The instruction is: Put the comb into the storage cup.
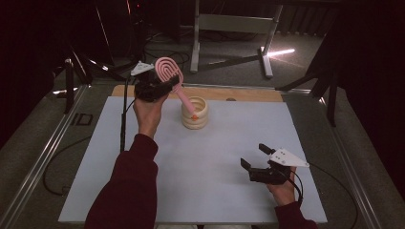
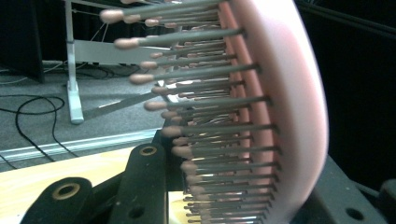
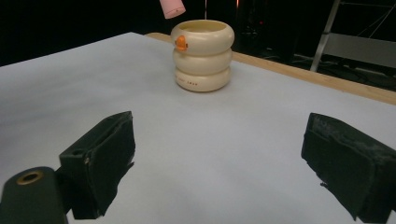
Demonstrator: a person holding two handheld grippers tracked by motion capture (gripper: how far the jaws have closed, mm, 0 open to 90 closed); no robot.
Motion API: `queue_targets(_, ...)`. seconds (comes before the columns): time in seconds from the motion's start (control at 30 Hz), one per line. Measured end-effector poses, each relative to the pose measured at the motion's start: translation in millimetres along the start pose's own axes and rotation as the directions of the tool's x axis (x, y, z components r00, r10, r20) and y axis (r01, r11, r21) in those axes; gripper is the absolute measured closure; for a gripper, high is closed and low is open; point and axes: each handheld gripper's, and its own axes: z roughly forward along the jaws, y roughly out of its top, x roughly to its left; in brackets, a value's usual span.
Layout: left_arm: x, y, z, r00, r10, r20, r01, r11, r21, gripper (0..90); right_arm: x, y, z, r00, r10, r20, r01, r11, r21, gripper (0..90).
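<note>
Hairbrush (image 1: 168,71) clamped at its head in your left gripper (image 1: 152,88), handle tip just over the cream ringed holder (image 1: 195,114) at the table's far centre: lower it straight in, while your right gripper (image 1: 261,164) rests wide and empty.

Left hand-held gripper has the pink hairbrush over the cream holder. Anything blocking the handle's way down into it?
Nothing visible does. The pink hairbrush is clamped in the left hand-held gripper, its handle tip hanging just above the cream holder, whose opening looks clear. The right hand-held gripper sits open, well away.
</note>
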Motion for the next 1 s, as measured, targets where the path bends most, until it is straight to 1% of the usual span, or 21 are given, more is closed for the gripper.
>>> queue_targets(0.1,2.1,-0.5,1.4,0.9999,-0.008,-0.012,0.008,1.0000,-0.002,63.7,-0.1,0.1,-0.1,1.0000,0.000,0.000,0.000,1.000,-0.004,9.8)
queue_targets(0.33,4.1,0.2,3.4,0.9996,-0.018,-0.020,0.018,0.9997,-0.015,63.7,-0.5,-0.1,-0.2,1.0000,0.004,0.000,-0.004,1.000,-0.002,9.9)
queue_targets(0.67,3.9,-1.6,9.6,0.9992,-0.008,-0.040,0.008,0.9999,-0.010,63.7,-0.4,-0.5,0.0,1.0000,0.006,-0.004,-0.006,1.000,-0.003,9.8)
queue_targets(1.0,6.2,-3.1,14.6,0.9981,-0.017,-0.059,0.016,0.9997,-0.019,63.7,-1.1,-0.7,0.2,1.0000,0.007,-0.002,-0.007,1.000,-0.003,9.8)
